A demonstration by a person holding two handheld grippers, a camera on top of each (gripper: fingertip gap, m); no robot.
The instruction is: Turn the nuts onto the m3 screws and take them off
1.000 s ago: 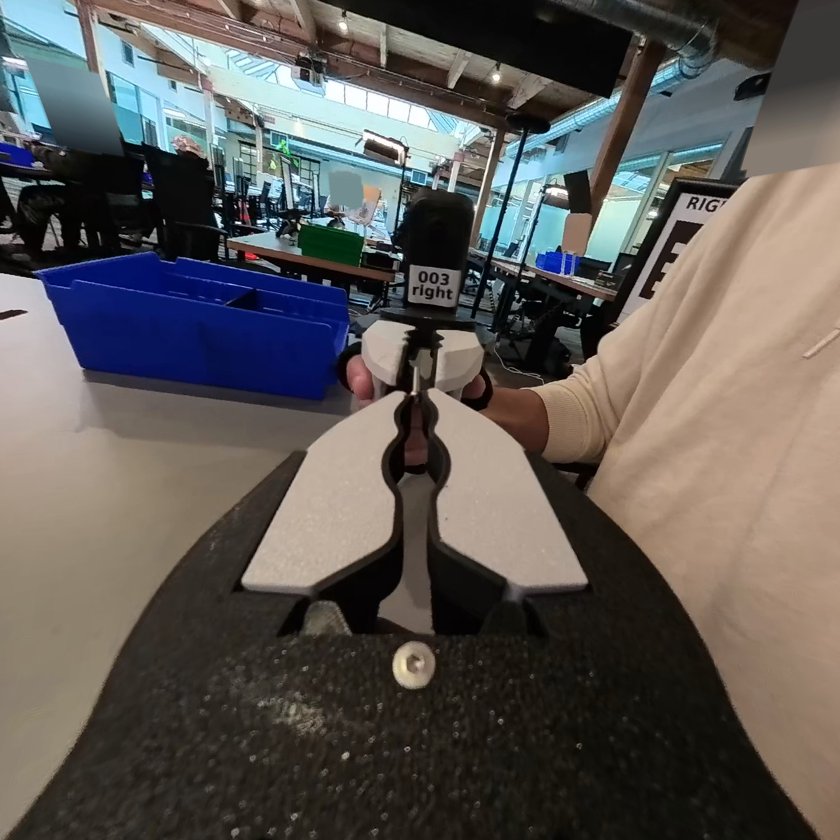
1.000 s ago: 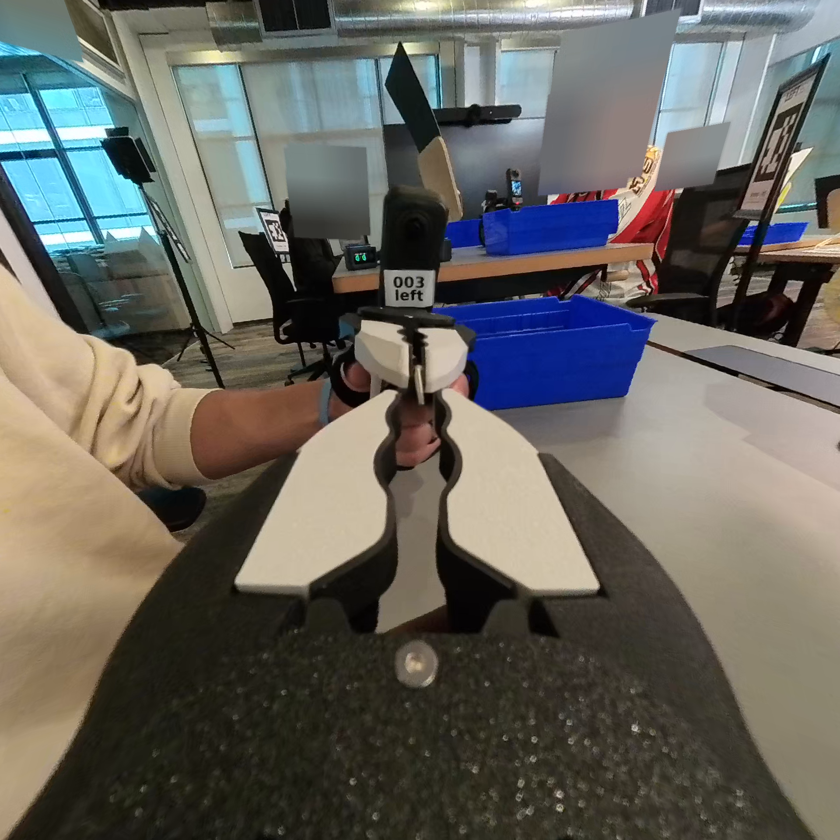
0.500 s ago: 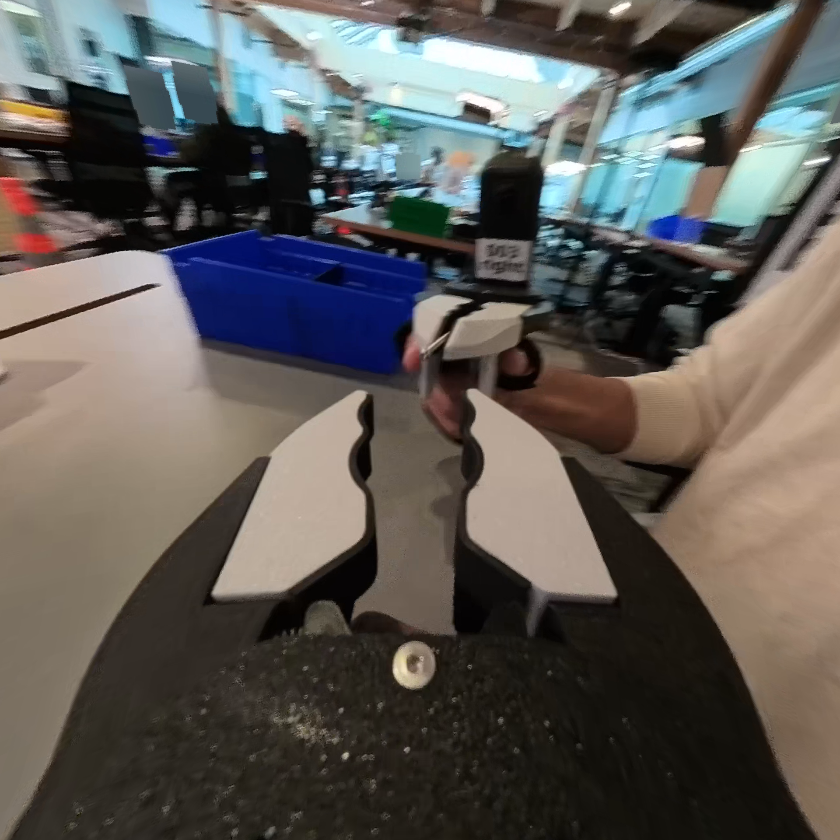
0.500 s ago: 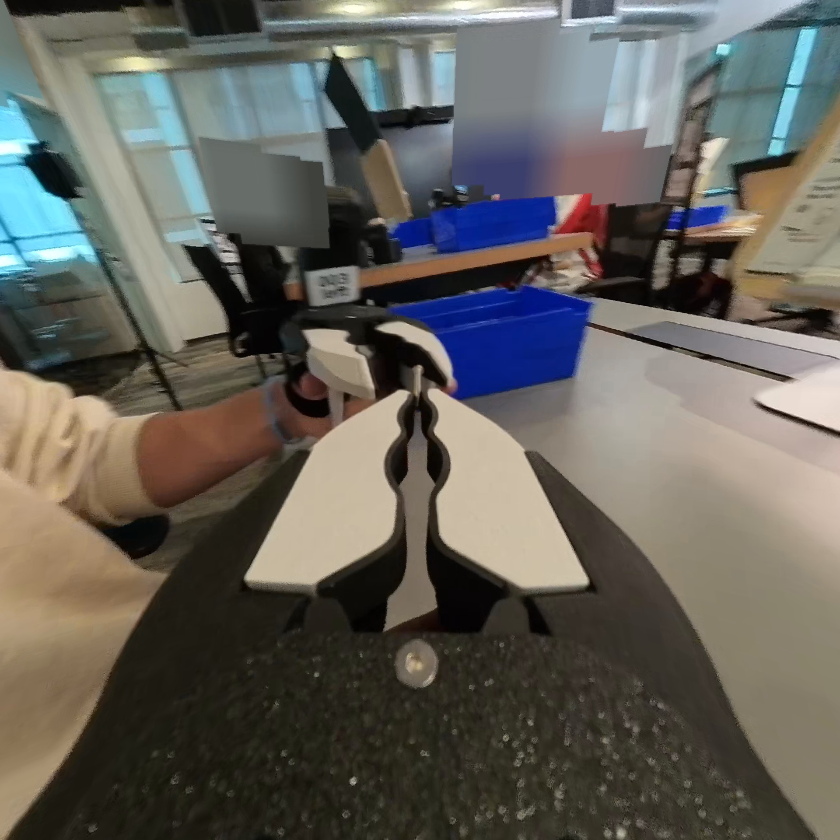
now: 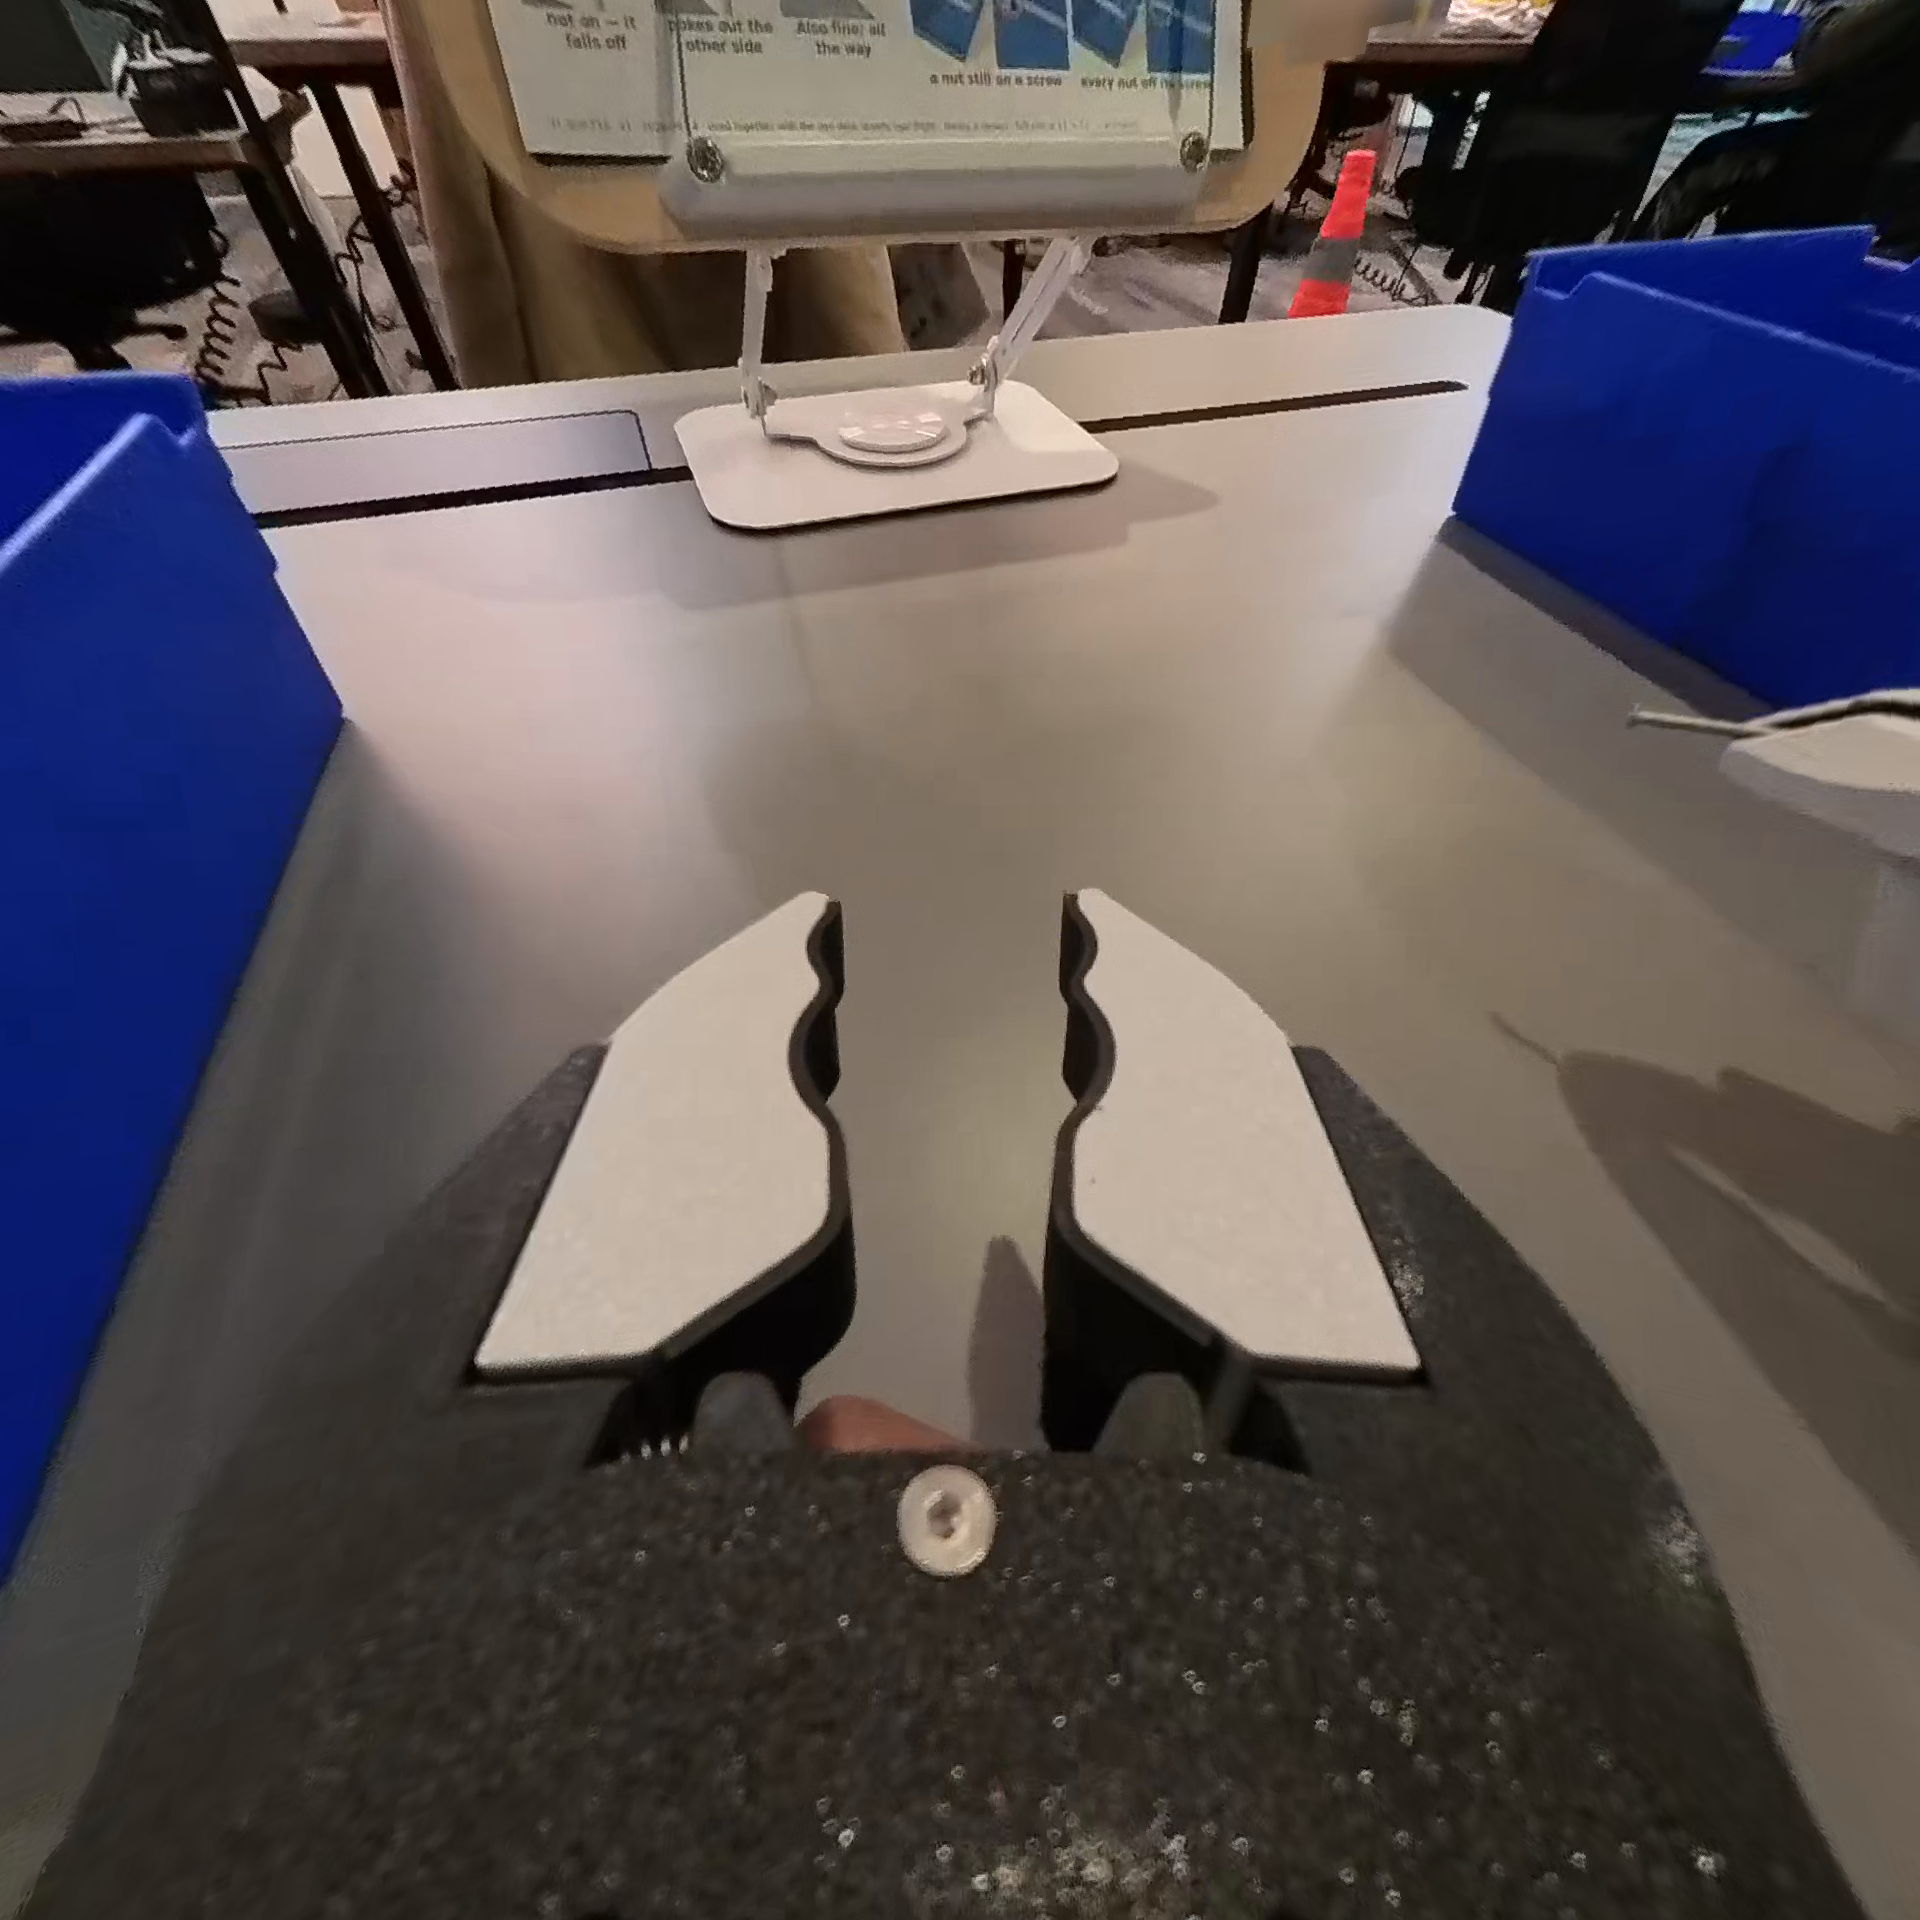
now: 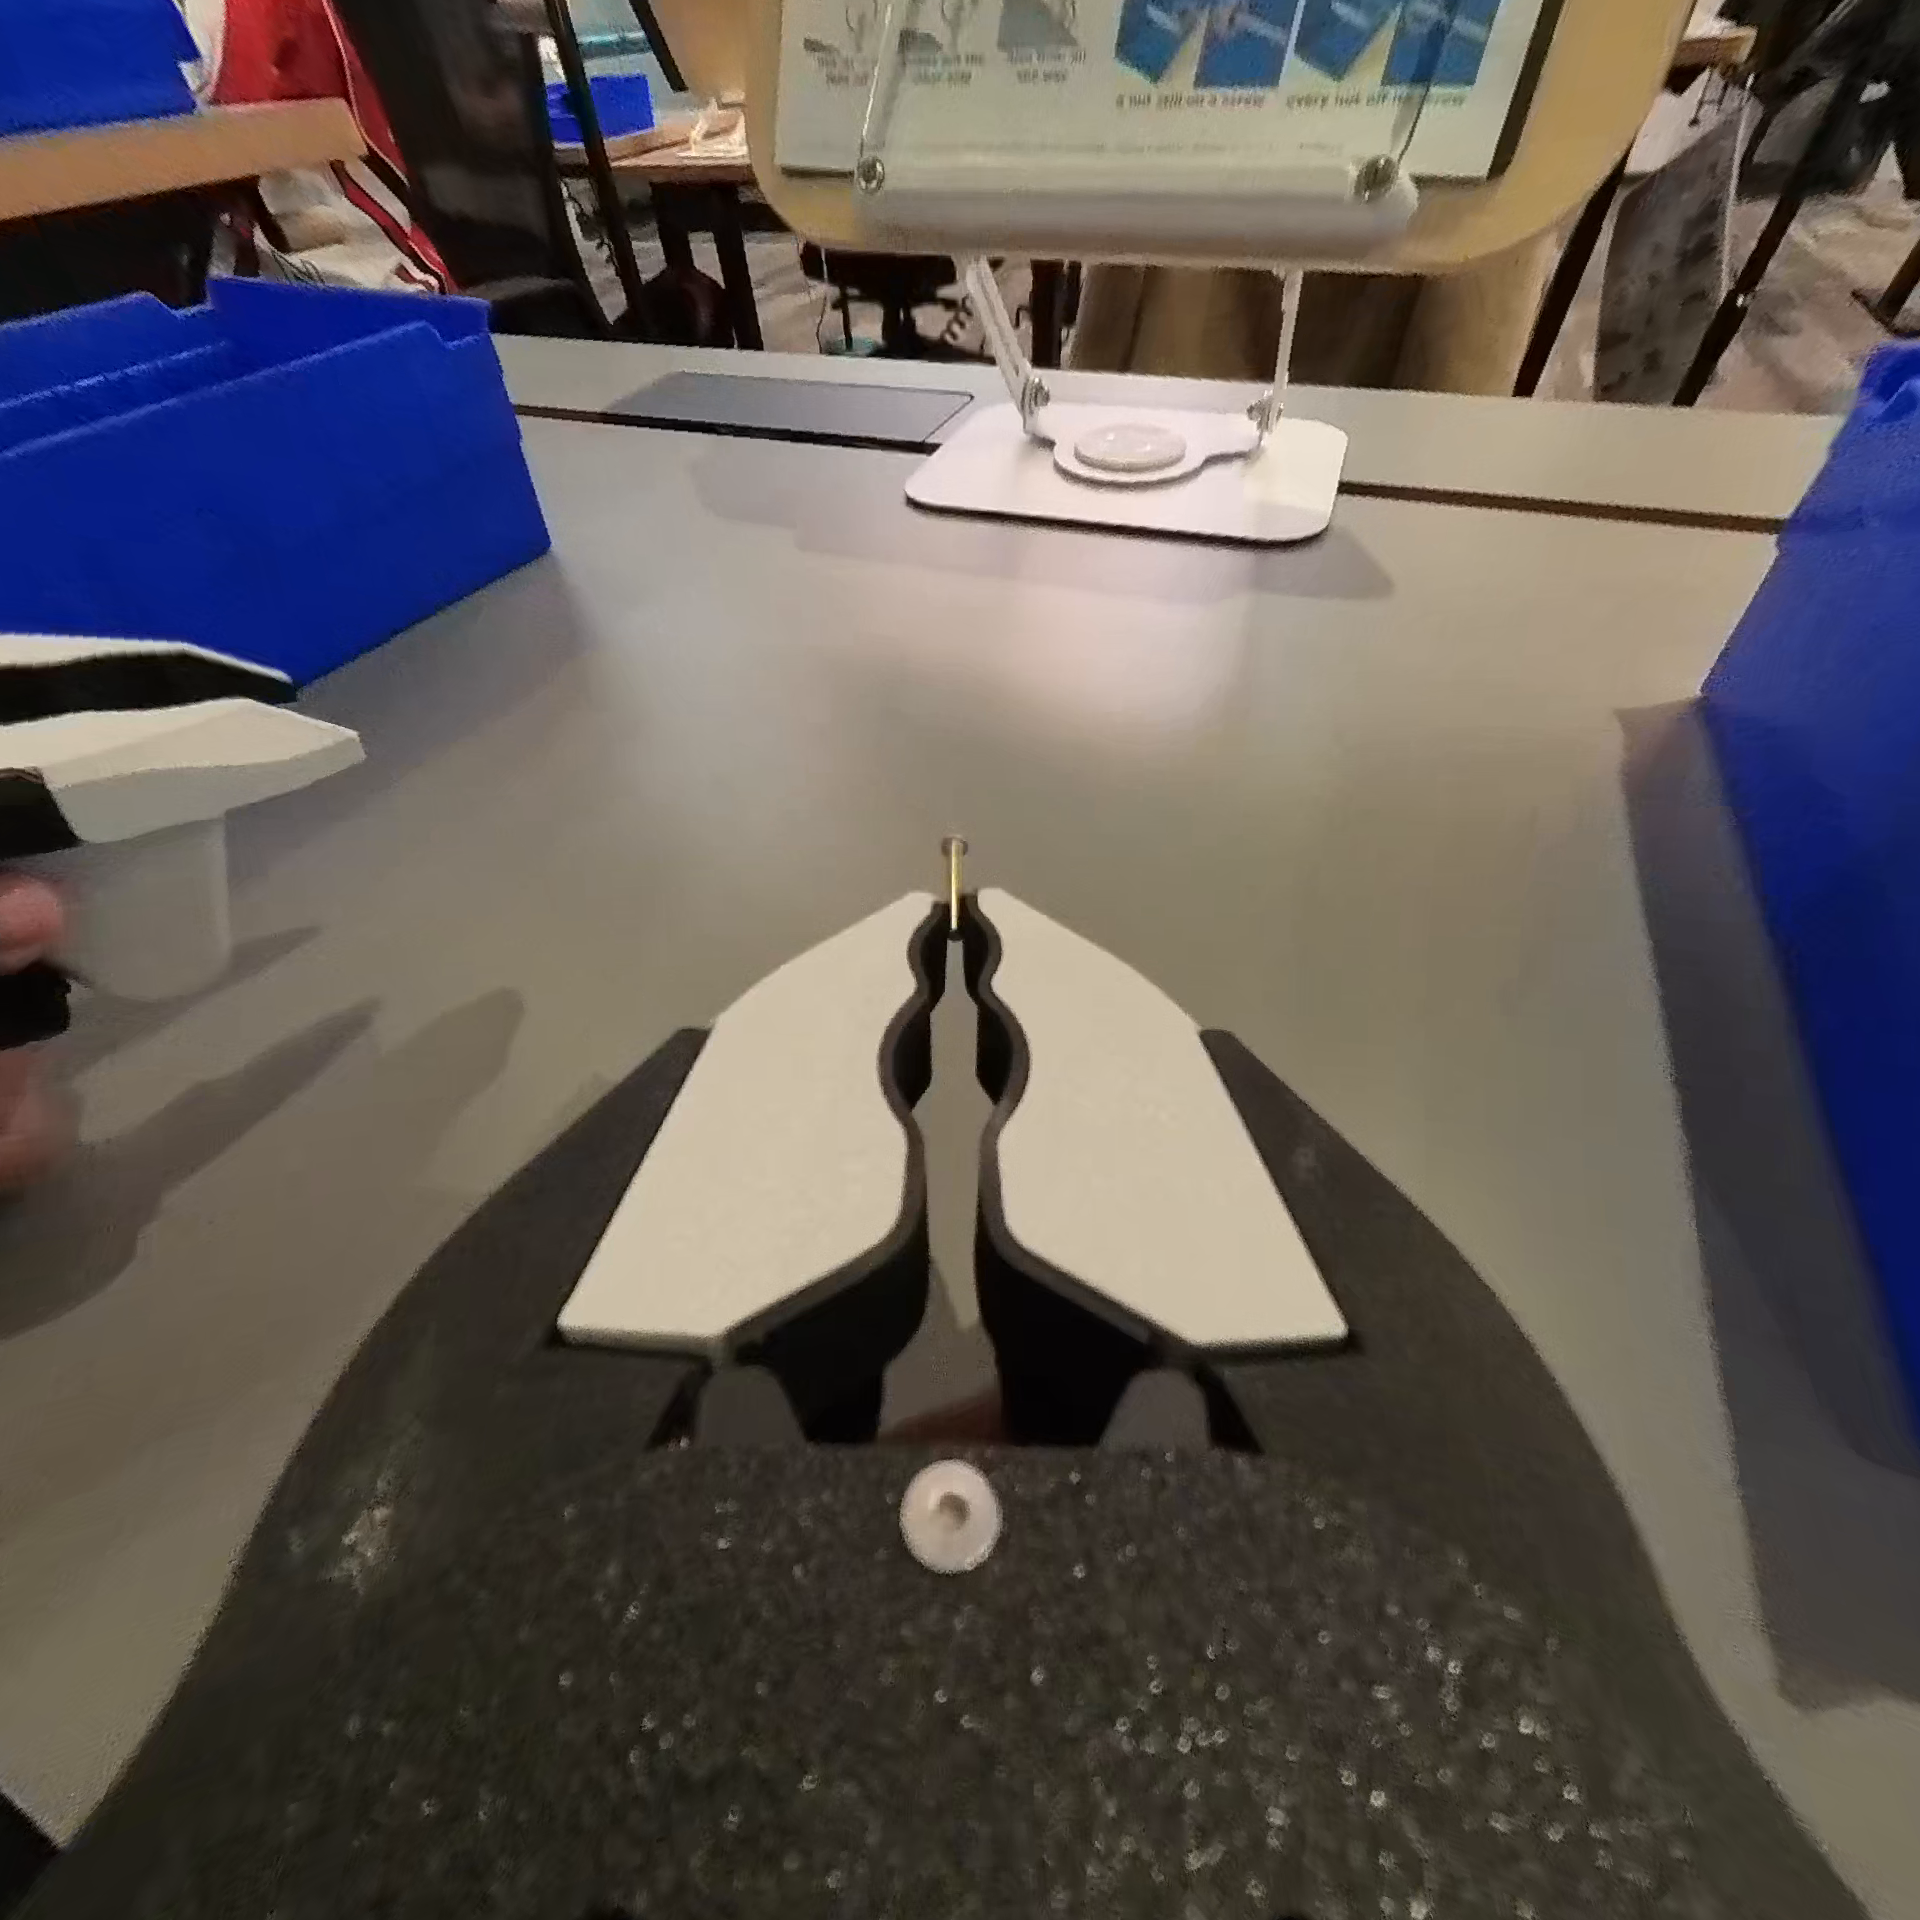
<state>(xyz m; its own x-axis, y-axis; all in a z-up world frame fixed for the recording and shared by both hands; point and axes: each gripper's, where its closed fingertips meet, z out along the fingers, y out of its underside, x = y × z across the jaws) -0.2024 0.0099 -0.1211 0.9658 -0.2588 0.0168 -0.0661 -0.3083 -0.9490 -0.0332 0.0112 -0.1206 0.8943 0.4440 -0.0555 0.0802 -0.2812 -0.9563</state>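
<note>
In the right wrist view my right gripper [image 6: 956, 906] is shut on a thin brass-coloured m3 screw [image 6: 953, 878]. The screw sticks out forward past the fingertips, above the grey table [image 6: 1195, 748]. In the left wrist view my left gripper [image 5: 951, 920] is open and empty, with bare table between its fingers. The right gripper [image 5: 1839, 753] and its screw [image 5: 1714, 717] also show at that view's right edge. The left gripper [image 6: 177, 748] shows at the left edge of the right wrist view. No nut shows in either view.
Blue bins stand on both sides of the table: left [image 5: 125, 790] and right [image 5: 1704, 457], also seen in the right wrist view [image 6: 260, 468] [image 6: 1839, 790]. A white stand [image 5: 894, 457] with an instruction sheet is at the far edge. A hand [image 6: 26, 935] holds the left gripper. About 15 centimeters separates my left fingertips from my right.
The two grippers were tip to tip, facing each other. Both have swung round to face the far edge of the table. The left gripper has opened; the right stays shut on the screw.
</note>
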